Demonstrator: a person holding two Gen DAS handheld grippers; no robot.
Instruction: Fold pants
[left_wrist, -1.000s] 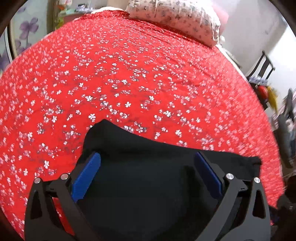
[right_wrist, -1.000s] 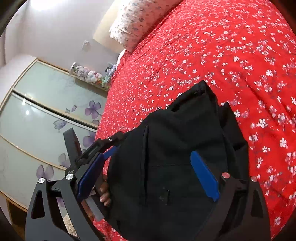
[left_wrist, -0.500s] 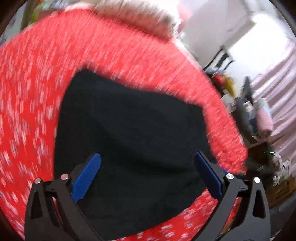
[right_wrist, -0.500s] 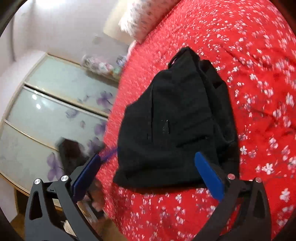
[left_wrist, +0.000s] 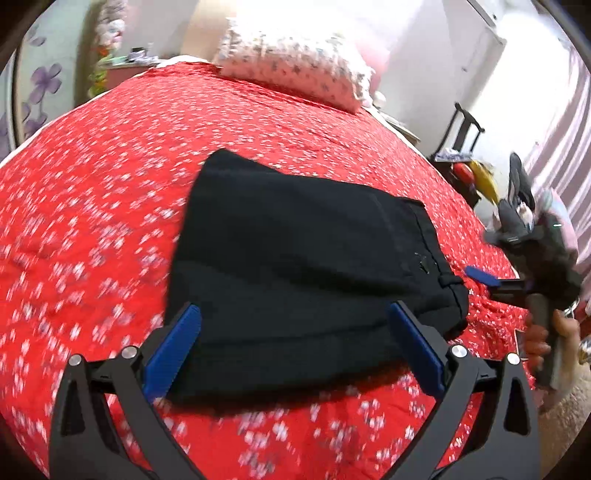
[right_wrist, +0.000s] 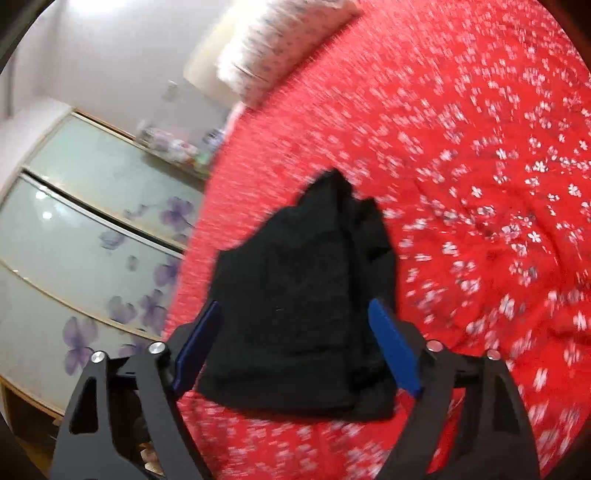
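The black pants (left_wrist: 303, 266) lie folded into a compact stack on the red flowered bedspread (left_wrist: 92, 192) near the bed's front edge. They also show in the right wrist view (right_wrist: 306, 295). My left gripper (left_wrist: 291, 347) is open and empty, held just in front of the stack. My right gripper (right_wrist: 295, 347) is open and empty, held off the stack's near end. The right gripper also shows at the right of the left wrist view (left_wrist: 517, 273), held by a hand beside the bed's edge.
A flowered pillow (left_wrist: 295, 70) lies at the head of the bed. A wardrobe with purple-flower glass doors (right_wrist: 92, 240) stands beside the bed. A dark chair with items on it (left_wrist: 465, 155) stands past the bed's right side.
Both grippers have pulled back from the pants, which now lie free on the bed. The left view has swung up, so the whole stack shows.
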